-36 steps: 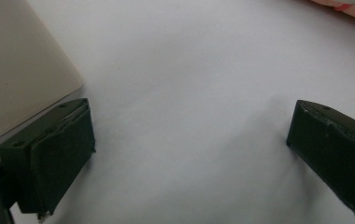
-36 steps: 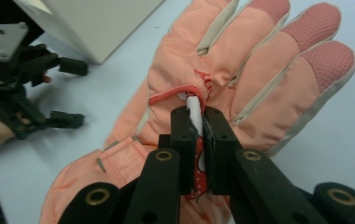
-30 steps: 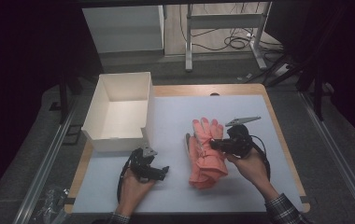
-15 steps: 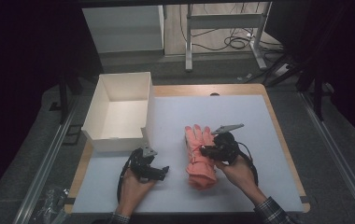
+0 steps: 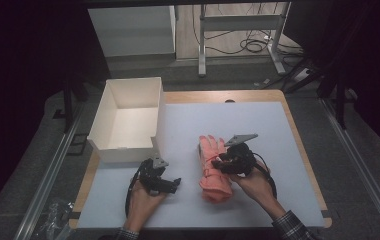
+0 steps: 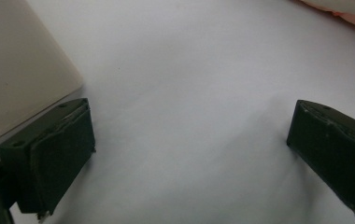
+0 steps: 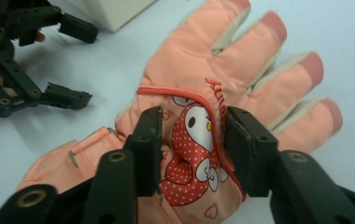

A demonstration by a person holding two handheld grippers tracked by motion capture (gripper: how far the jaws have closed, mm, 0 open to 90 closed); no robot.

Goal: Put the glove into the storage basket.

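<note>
A salmon-pink padded glove (image 5: 214, 172) with a red cartoon patch lies flat on the white mat, fingers pointing away from me. My right gripper (image 5: 219, 162) rests over its back. In the right gripper view its jaws have just been opening and stand apart on either side of the patch, the glove (image 7: 241, 60) under them, the pads not squeezing it. My left gripper (image 5: 176, 184) lies low on the mat left of the glove. It is open, with bare mat between its fingers (image 6: 54, 154). It also appears in the right gripper view, the left gripper (image 7: 84, 65) sitting at top left.
An open white box (image 5: 160, 107) stands at the mat's back left, its corner (image 6: 17, 70) just beside my left gripper. The white mat (image 5: 263, 125) covers a wooden table. Metal rails run along both sides, and desk legs and cables lie beyond the far edge.
My right hand has brought the glove left and down onto the mat, and its jaws have spread apart. The left hand has stayed where it was.
</note>
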